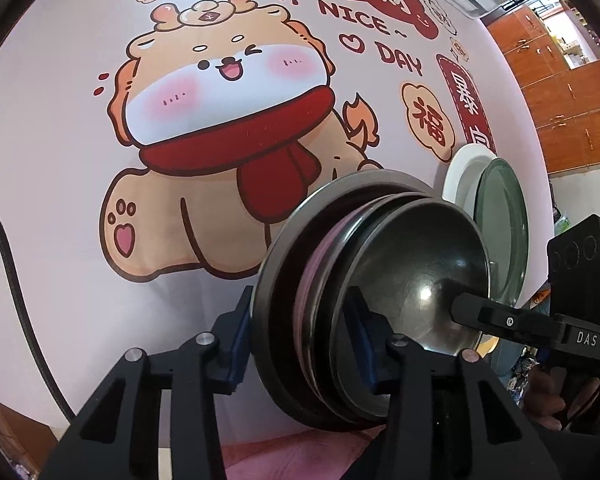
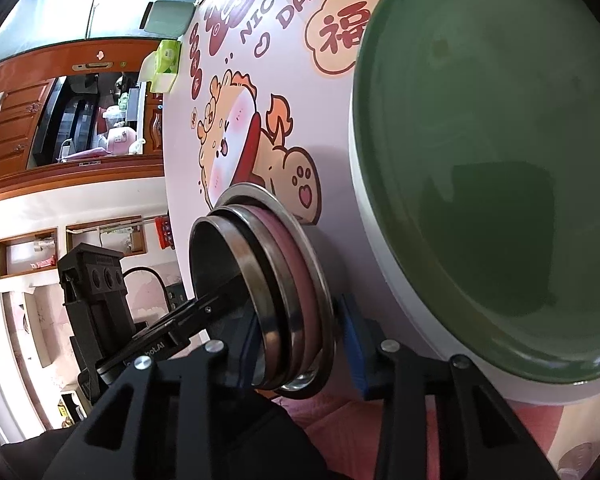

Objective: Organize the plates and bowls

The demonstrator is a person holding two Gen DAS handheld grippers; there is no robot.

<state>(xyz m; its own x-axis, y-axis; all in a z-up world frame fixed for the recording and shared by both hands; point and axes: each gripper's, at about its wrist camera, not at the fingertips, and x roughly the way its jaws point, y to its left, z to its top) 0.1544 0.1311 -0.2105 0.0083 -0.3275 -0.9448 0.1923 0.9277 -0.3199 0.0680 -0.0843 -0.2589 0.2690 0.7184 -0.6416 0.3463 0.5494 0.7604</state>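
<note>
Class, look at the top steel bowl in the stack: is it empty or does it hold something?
Empty of food. The top steel bowl shows a bare shiny interior; only one finger of the right hand-held gripper reaches inside it.

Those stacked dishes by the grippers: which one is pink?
The pink dish is sandwiched between the top steel bowl and the wide-rimmed steel bowl beneath; only its edge shows.

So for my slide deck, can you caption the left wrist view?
Both grippers straddle the nested metal bowls on a cartoon tablecloth, green plate beyond.
</note>
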